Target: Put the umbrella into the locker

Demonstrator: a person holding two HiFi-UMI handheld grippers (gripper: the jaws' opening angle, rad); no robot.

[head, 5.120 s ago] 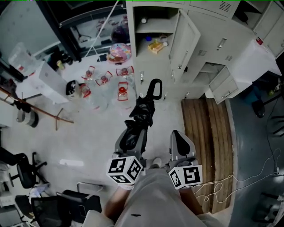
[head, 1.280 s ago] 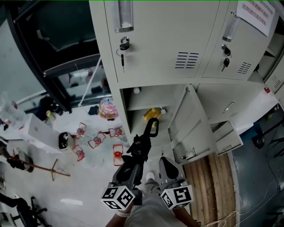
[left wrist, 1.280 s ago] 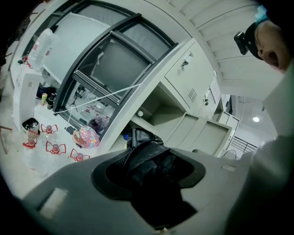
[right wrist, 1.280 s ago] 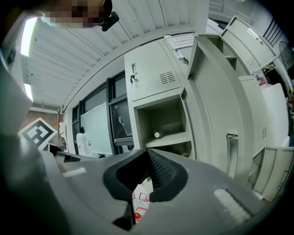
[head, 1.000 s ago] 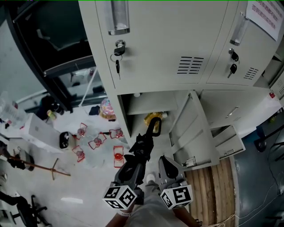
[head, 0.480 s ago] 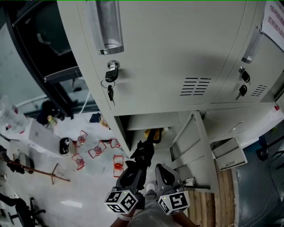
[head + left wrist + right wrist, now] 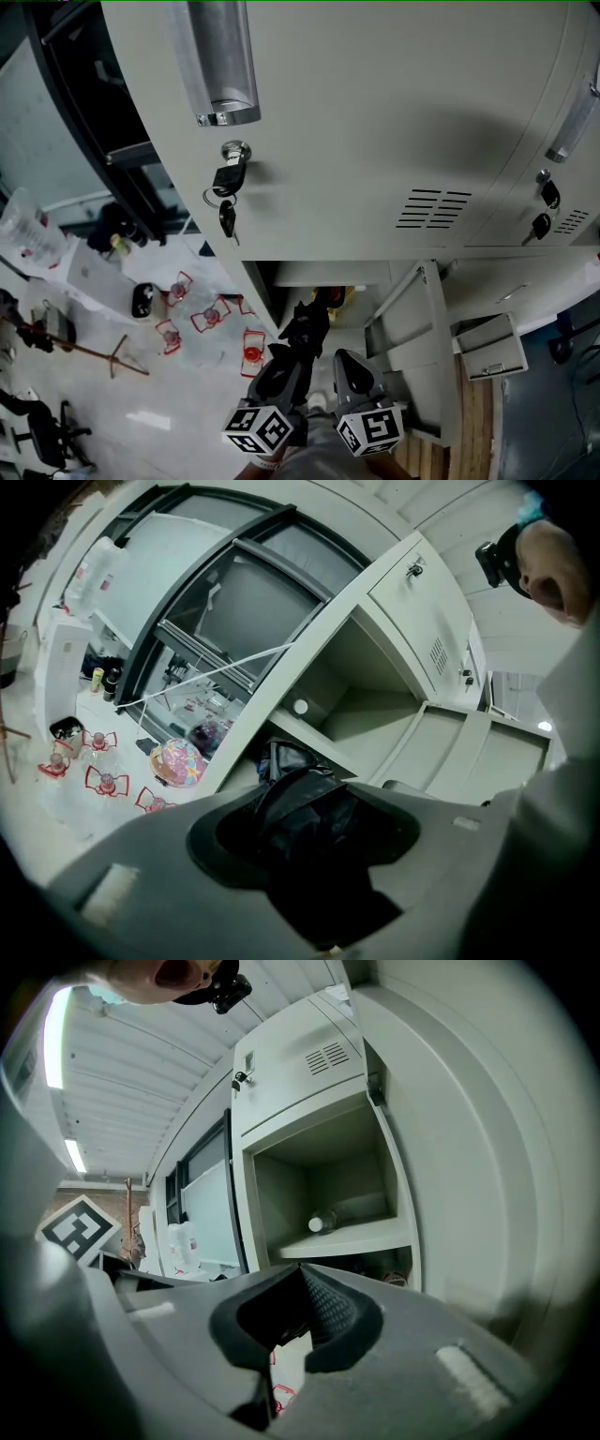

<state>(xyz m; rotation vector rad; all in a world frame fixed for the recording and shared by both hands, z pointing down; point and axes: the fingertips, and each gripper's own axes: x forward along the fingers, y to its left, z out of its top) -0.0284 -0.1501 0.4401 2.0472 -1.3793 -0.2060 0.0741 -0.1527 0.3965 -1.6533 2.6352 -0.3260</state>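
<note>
A folded black umbrella [image 7: 302, 328] points at the open locker compartment [image 7: 314, 275] under the closed upper doors, its curved handle end at the opening's edge. My left gripper [image 7: 281, 366] is shut on the umbrella's bundled fabric. In the left gripper view the umbrella [image 7: 291, 789] fills the space between the jaws of that gripper [image 7: 305, 841], with the compartment [image 7: 352, 700] ahead. My right gripper [image 7: 345, 358] hangs beside it, shut and empty. The right gripper [image 7: 300, 1283] faces the same compartment [image 7: 328, 1171], where a bottle [image 7: 323, 1222] lies on the shelf.
The compartment's door [image 7: 417, 323] stands open to the right, and another open door [image 7: 483, 342] is beyond it. Keys [image 7: 225, 192] hang from the upper door's lock. Red-framed items [image 7: 211, 314] and a colourful ball [image 7: 176, 761] lie on the floor at left. Wooden slats [image 7: 473, 412] lie at right.
Both grippers and the umbrella have moved closer to the lockers. The upper doors now fill most of the head view, and the umbrella's handle has reached the open compartment's edge.
</note>
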